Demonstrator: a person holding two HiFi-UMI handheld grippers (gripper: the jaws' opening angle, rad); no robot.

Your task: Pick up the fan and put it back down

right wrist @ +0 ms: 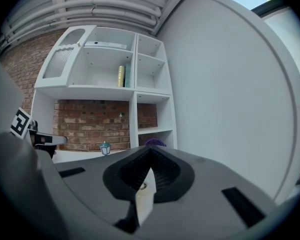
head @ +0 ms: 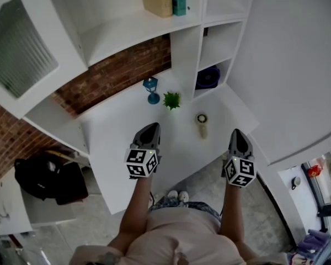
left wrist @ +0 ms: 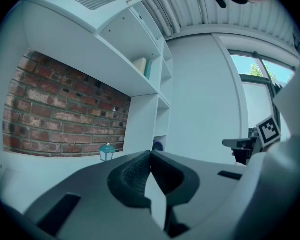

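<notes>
One round dark-blue fan (head: pixel 208 77) stands in the shelf cubby (head: pixel 225 69) at the white bench's (head: pixel 116 148) far right corner. The left claw (head: pixel 150 128) and right claw (head: pixel 238 133) hover clenched, empty, over the near edge, too far to bear on it.

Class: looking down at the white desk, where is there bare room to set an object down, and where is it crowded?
Bare: the left half of the desk, between the brick wall and the left gripper; also the front strip between it and the right gripper, in front of the cream cylinder. Crowded: the back, where lantern, plant and cylinder cluster.
</notes>
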